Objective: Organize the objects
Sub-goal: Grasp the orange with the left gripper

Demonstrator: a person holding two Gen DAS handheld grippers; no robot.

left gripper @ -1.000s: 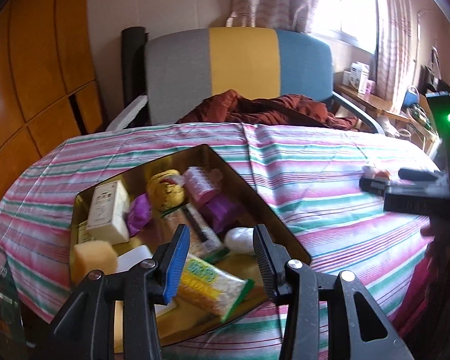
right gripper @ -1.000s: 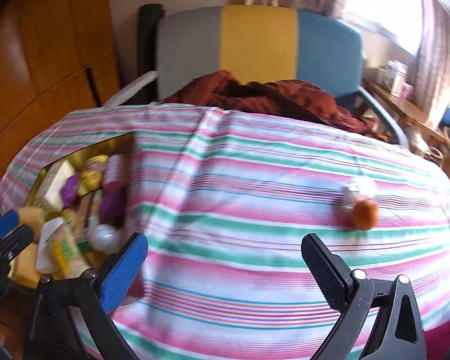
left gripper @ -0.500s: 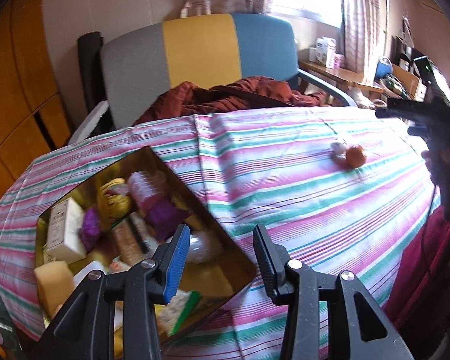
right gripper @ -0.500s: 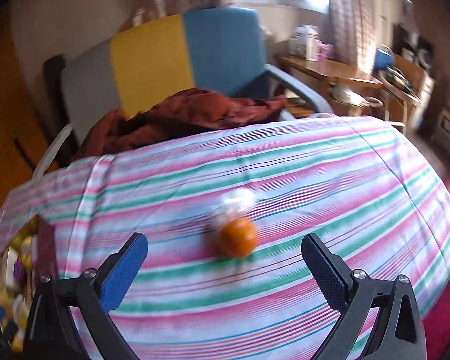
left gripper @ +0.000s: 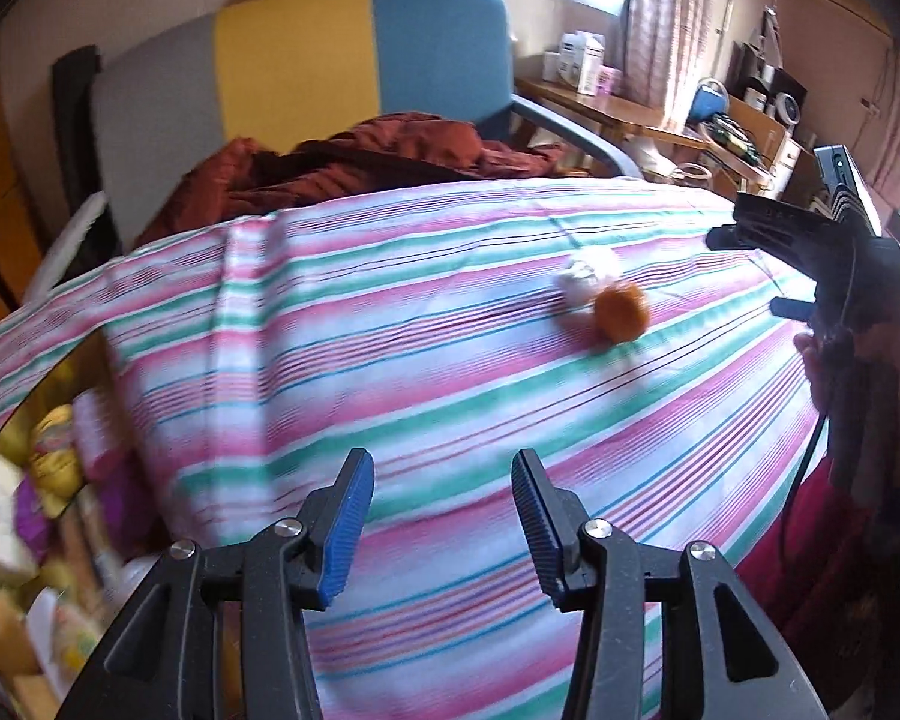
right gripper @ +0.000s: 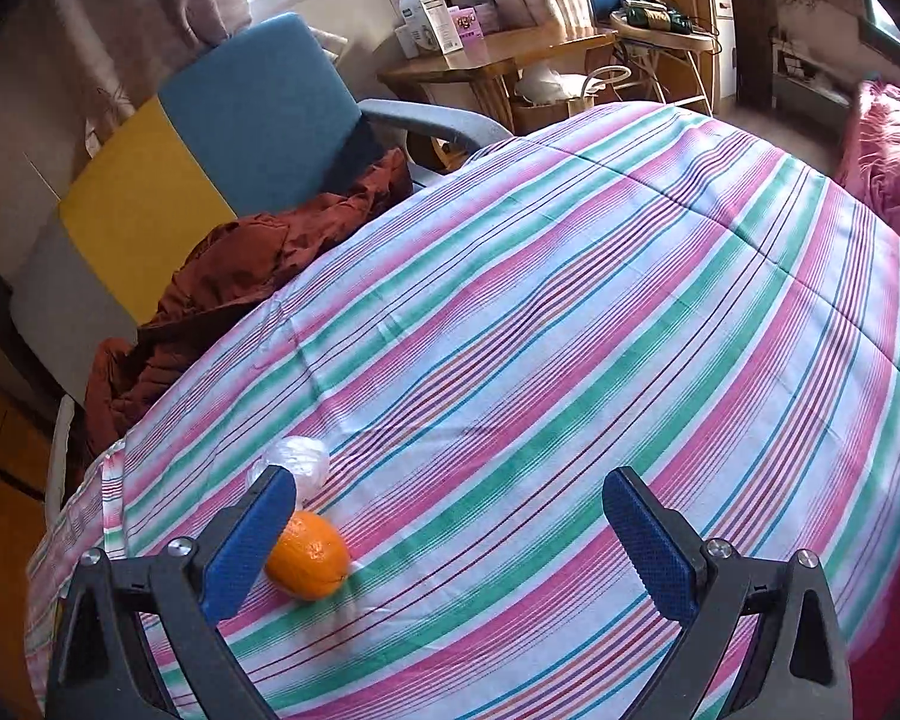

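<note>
An orange [right gripper: 309,564] lies on the striped tablecloth [right gripper: 570,330], touching a small clear-wrapped white ball [right gripper: 297,463]. Both also show in the left wrist view, the orange [left gripper: 623,313] and the white ball [left gripper: 588,276] at mid right. My right gripper [right gripper: 450,531] is open wide and empty; its left finger stands just left of the orange. My left gripper [left gripper: 441,516] is open and empty over bare cloth. A gold tray [left gripper: 6,414] full of several packets and sponges sits at the far left.
A grey, yellow and blue chair [left gripper: 306,78] with a rust-red cloth [left gripper: 342,162] stands behind the table. A wooden side table with boxes [right gripper: 450,30] and clutter is at the back right. A pink blanket [right gripper: 888,156] lies to the right.
Both grippers have swung right, away from the tray. The orange and white ball have slid to the lower left of the right wrist view, close to its left finger. Both stay open.
</note>
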